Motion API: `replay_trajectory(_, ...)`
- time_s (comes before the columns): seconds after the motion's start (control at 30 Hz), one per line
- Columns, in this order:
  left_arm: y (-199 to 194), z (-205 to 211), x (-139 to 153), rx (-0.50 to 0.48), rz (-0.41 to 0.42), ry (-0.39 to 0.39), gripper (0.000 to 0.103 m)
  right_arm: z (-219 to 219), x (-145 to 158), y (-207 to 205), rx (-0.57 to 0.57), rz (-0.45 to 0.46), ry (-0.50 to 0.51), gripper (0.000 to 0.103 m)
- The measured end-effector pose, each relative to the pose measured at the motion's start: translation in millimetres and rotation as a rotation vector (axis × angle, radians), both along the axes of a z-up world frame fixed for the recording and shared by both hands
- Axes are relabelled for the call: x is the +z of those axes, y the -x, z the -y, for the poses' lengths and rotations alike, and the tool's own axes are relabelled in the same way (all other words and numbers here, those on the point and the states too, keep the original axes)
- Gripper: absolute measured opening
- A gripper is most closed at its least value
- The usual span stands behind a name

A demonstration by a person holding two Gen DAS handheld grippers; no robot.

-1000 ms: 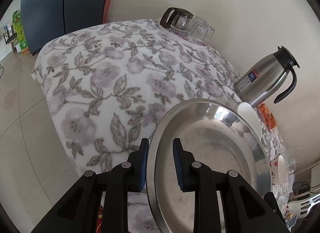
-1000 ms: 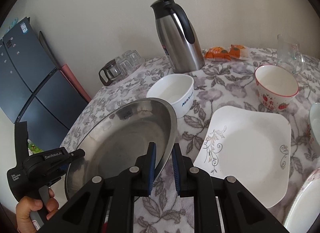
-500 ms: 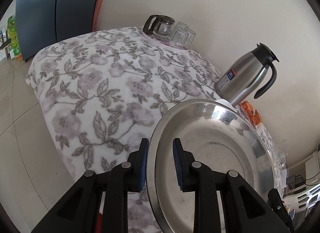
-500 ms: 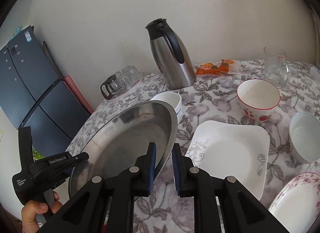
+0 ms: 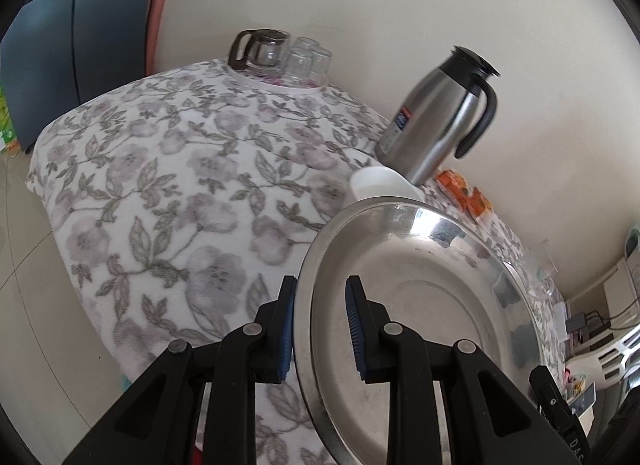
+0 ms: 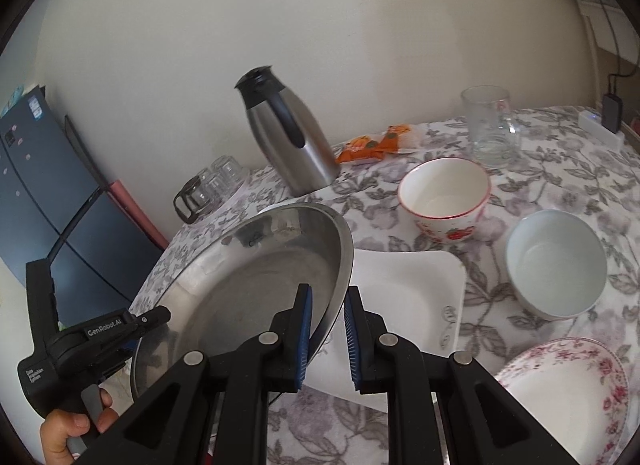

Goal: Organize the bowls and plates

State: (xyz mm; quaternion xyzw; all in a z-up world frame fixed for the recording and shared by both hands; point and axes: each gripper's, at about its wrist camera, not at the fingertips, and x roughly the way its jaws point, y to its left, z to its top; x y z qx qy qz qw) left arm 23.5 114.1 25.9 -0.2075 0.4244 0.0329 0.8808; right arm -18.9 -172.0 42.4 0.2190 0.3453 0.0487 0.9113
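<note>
Both grippers hold a large steel plate (image 5: 420, 305) in the air, tilted, above the floral tablecloth. My left gripper (image 5: 320, 321) is shut on its left rim. My right gripper (image 6: 326, 333) is shut on the right rim of the steel plate (image 6: 248, 289). Below it lies a white square plate (image 6: 404, 297). A strawberry bowl (image 6: 444, 193), a plain white bowl (image 6: 556, 265) and a floral plate (image 6: 568, 397) stand to the right. Another white bowl (image 5: 380, 183) peeks out behind the steel plate.
A steel thermos jug (image 6: 288, 137) stands by the wall, also in the left wrist view (image 5: 440, 113). A glass pot with upturned glasses (image 5: 280, 55) is at the far corner. A glass mug (image 6: 490, 125) and orange snack packets (image 6: 376, 143) are near the wall.
Both grippers have lifted the steel plate higher and carried it rightward over the white square plate; more dishes on the right have come into view.
</note>
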Motion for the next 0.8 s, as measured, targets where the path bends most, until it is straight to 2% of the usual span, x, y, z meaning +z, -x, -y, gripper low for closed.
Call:
replay_trajectory(0.23, -5, 39, 1, -0.076, 0.009, -0.024, 0.025, 36, -4, 8, -0.074, -0.004, -0.02, 0.017)
replay_trajectory(0.5, -13, 76, -9, -0.16, -0.026, -0.046, 0.025, 70, -14, 14, -0.153, -0.028, -0.057, 0.017)
replay_trajectory(0.8, -26, 91, -23, -0.17, -0.063, -0.068, 0.025, 76, -31, 8, -0.176, -0.083, -0.039, 0.017)
